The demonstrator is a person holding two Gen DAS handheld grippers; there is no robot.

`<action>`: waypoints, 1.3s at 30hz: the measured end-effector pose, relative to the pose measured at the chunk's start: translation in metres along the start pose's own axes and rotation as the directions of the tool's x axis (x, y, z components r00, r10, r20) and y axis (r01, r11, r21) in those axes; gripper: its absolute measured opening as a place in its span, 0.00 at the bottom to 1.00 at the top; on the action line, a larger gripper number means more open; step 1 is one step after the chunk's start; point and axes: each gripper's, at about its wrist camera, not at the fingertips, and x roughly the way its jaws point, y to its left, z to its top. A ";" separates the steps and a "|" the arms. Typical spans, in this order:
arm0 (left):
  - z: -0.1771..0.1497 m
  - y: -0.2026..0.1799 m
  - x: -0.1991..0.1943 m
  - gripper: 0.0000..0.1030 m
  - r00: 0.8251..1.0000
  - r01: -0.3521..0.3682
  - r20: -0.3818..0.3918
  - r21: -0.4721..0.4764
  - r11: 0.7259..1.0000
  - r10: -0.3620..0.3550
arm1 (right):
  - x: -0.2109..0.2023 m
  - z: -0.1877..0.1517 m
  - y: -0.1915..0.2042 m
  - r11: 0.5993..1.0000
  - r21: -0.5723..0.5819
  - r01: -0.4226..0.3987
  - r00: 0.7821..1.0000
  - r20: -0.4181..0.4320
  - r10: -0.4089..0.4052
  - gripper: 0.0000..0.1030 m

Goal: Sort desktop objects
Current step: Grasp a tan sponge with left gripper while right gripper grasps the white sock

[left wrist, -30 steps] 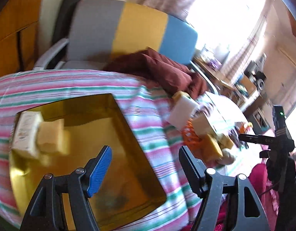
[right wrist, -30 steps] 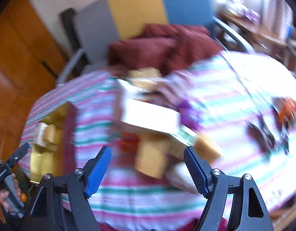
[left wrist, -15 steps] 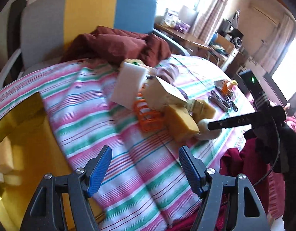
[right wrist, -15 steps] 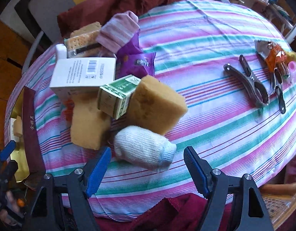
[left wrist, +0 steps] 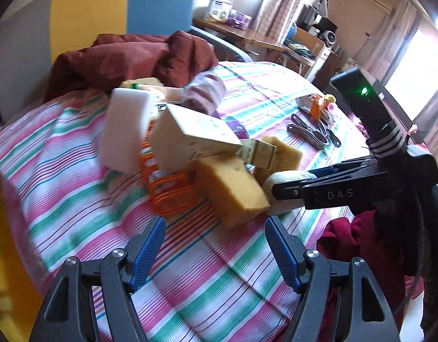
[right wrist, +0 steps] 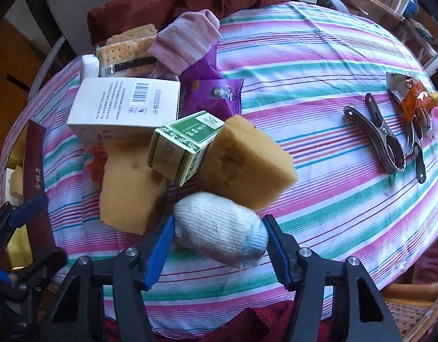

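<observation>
Straddling the rolled white sock (right wrist: 219,228), the right gripper (right wrist: 219,242) has its blue-padded fingers (right wrist: 159,249) spread, one at each end of the roll and not yet pinching it. The sock lies at the near edge of the pile on the striped tablecloth (right wrist: 318,193), touching the big yellow sponge (right wrist: 247,162) behind it and just beside a second sponge (right wrist: 130,188) to its left. A green tea box (right wrist: 184,145) leans across both sponges, with a white barcode box (right wrist: 124,105), a purple snack packet (right wrist: 216,97), a cracker pack (right wrist: 124,54) and a pink striped sock (right wrist: 187,40) piled further back. Metal clips (right wrist: 384,139) and an orange wrapper (right wrist: 412,97) lie well apart on the right.

The left gripper (left wrist: 213,250) hovers over bare cloth short of the pile, its fingers also spread and holding nothing; from its camera the orange wire holder (left wrist: 170,191) and a white foam block (left wrist: 124,131) show at the pile's left side. The gold tray (right wrist: 16,154) with its dark red rim sits at the table's left edge, some items already in it.

The step in hand looks like picking up the white sock. To do it well, push a little further forward so the pads sit at the roll's middle, not its near edge, then close firmly: knit fabric compresses and can slip out of a light pinch. Lift straight up first, since dragging it sideways could nudge the sponge and tip the tea box. The left tool should stay clear of the path toward the tray.
</observation>
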 end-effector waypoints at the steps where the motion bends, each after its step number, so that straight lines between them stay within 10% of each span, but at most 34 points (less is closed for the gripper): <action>1: 0.002 -0.003 0.004 0.71 1.000 0.004 -0.004 0.010 1.000 -0.004 | -0.001 0.000 -0.003 1.000 0.013 -0.012 1.000 0.004 0.012 0.59; 17: 0.019 -0.027 0.066 0.70 0.997 -0.034 -0.063 0.086 0.996 0.040 | -0.007 0.000 -0.012 0.998 0.034 -0.061 0.998 0.007 0.060 0.59; 22: 0.018 -0.024 0.067 0.49 0.999 0.012 -0.037 0.083 0.996 -0.009 | -0.010 -0.003 -0.010 0.998 0.032 -0.060 0.998 0.005 0.060 0.59; 39: -0.030 0.006 -0.019 0.44 0.994 0.025 0.103 0.010 1.000 -0.026 | -0.022 -0.009 0.003 0.987 -0.032 -0.157 0.987 -0.044 0.156 0.58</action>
